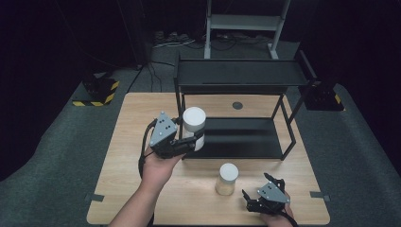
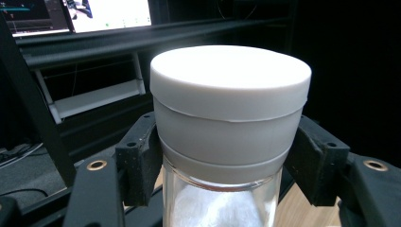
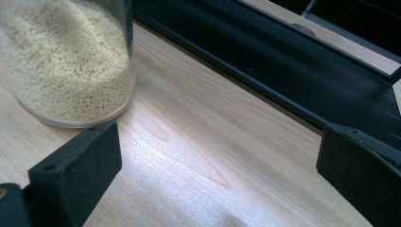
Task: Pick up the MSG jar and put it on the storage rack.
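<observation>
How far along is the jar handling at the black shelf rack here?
Nothing is stored yet: the black metal shelf rack looks bare. In hand: the left gripper clamps a white-lidded clear jar. Left: the grain-filled white-lidded jar stands on the wooden table, beside the open right gripper.

White-lidded jar (image 1: pixel 194 126) gripped by left gripper (image 1: pixel 185 144), held up at front left corner of black rack (image 1: pixel 239 75). Second jar (image 1: pixel 227 179), pale stuff inside, stood on wooden table (image 1: pixel 127 156) in front of rack. Right gripper (image 1: pixel 257 196) rested near table's front edge, jaws spread, just beside second jar.
</observation>
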### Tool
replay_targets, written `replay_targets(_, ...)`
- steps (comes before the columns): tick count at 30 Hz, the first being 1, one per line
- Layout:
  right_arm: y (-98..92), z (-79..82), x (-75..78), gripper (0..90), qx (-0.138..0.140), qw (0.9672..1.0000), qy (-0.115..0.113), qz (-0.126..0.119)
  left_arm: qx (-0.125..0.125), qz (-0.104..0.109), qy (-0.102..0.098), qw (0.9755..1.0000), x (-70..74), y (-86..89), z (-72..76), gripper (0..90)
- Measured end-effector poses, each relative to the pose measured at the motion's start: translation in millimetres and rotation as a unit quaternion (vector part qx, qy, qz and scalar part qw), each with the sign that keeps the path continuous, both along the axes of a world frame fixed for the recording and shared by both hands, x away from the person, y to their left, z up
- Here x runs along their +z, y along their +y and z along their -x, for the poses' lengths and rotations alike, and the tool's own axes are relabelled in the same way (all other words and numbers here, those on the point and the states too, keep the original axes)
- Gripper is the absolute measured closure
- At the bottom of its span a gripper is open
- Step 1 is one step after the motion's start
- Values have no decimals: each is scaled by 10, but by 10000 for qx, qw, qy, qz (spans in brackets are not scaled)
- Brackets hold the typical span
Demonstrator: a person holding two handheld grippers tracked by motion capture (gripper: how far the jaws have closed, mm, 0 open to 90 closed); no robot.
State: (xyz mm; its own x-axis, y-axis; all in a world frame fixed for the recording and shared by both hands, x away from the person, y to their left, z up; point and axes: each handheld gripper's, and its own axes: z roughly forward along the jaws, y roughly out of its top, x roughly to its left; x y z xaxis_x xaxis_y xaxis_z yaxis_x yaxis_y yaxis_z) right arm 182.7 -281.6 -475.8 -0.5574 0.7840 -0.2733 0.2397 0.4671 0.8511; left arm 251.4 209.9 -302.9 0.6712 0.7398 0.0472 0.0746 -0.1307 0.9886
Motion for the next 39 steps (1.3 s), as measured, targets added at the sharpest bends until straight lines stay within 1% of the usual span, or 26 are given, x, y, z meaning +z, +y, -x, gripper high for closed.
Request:
replay_targets(1, 0, 0, 0, 0, 0, 10000, 0, 0, 0, 0, 0, 10000, 0, 0, 0, 348)
replay_targets(8, -4, 0, 0, 0, -2, 10000, 3, -13, 33, 114, -32, 9999, 152, -23, -68, 347)
replay_targets(9, -4, 0, 0, 0, 0, 10000, 3, -14, 38, 102, -38, 9999, 172, -22, -76, 347)
replay_targets(17, -3, -4, 2, 0, 1, 10000, 9, -6, 129, 214, -111, 9996, 352, -31, -160, 347)
replay_targets(18, -1, -3, 2, 0, 0, 10000, 4, 2, 154, 205, -144, 9996, 396, -34, -182, 347)
replay_targets(20, -2, -2, 1, 0, 6, 10000, 1, 3, 171, 207, -153, 9995, 422, -38, -193, 347)
replay_targets(25, -5, -3, 1, 0, -4, 10000, 6, -13, 237, 323, -175, 9990, 516, -51, -251, 348)
replay_targets(31, -15, -2, -2, 0, -12, 10000, 12, -61, 297, 337, -276, 9986, 666, -120, -318, 348)
replay_targets(33, -18, -4, -2, 0, -8, 10000, 14, -66, 298, 326, -308, 9985, 703, -140, -332, 348)
replay_targets(36, -17, -2, -3, 0, -18, 10000, 11, -70, 304, 374, -322, 9983, 759, -175, -365, 347)
replay_targets(39, -18, 0, -4, 0, -14, 10000, 9, -74, 321, 392, -351, 9981, 781, -194, -383, 348)
